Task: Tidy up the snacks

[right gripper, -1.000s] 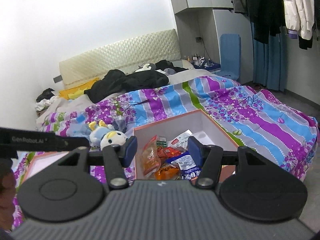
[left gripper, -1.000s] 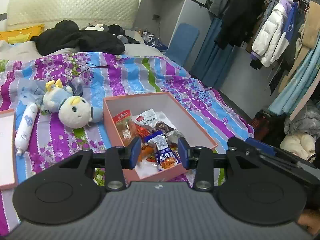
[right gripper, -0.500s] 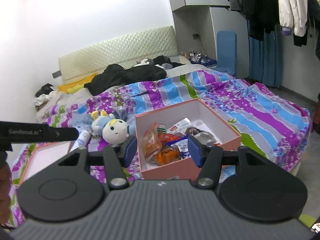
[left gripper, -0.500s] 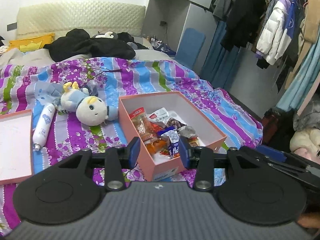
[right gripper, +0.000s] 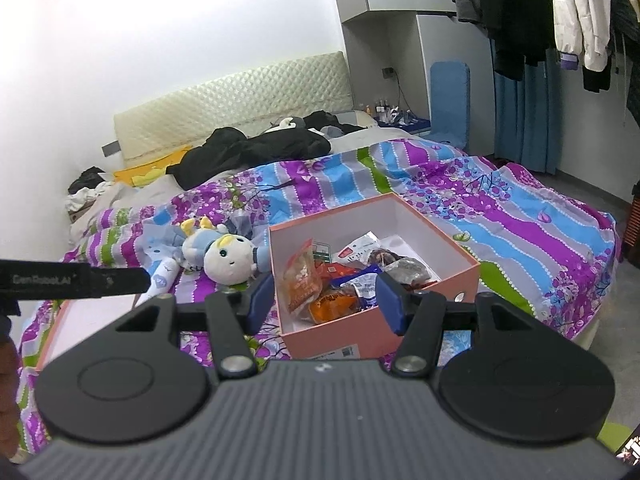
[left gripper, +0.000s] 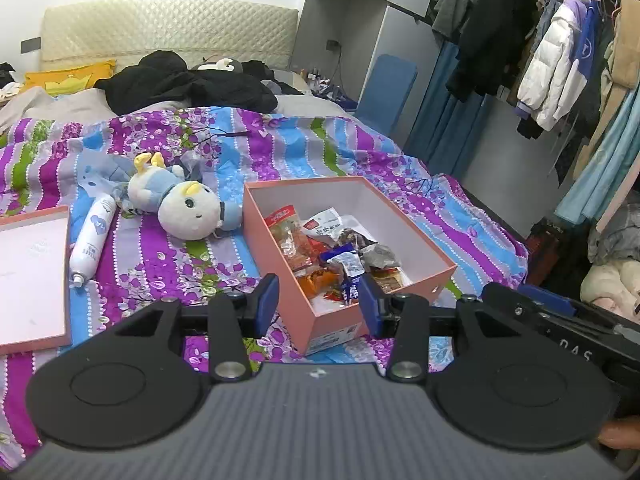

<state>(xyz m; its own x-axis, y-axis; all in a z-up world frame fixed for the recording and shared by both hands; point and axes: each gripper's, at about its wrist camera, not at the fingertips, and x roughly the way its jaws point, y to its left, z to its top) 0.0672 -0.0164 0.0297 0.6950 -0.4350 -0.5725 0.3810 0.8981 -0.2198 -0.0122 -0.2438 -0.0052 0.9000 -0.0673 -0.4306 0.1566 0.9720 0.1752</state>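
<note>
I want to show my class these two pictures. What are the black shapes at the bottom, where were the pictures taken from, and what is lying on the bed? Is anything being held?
There is no robot here. A person carries a two-finger gripping tool in each hand, and each has a wide-angle camera looking forward along its fingers. The black shapes are those tools: the left tool in one picture, the right tool in the other. Both stand open and hold nothing. On the striped bedspread sits an open pink box filled with snack packets. Beside it lie a plush doll, a white tube and what looks like the box's lid. Clothes hang at the right.
</note>
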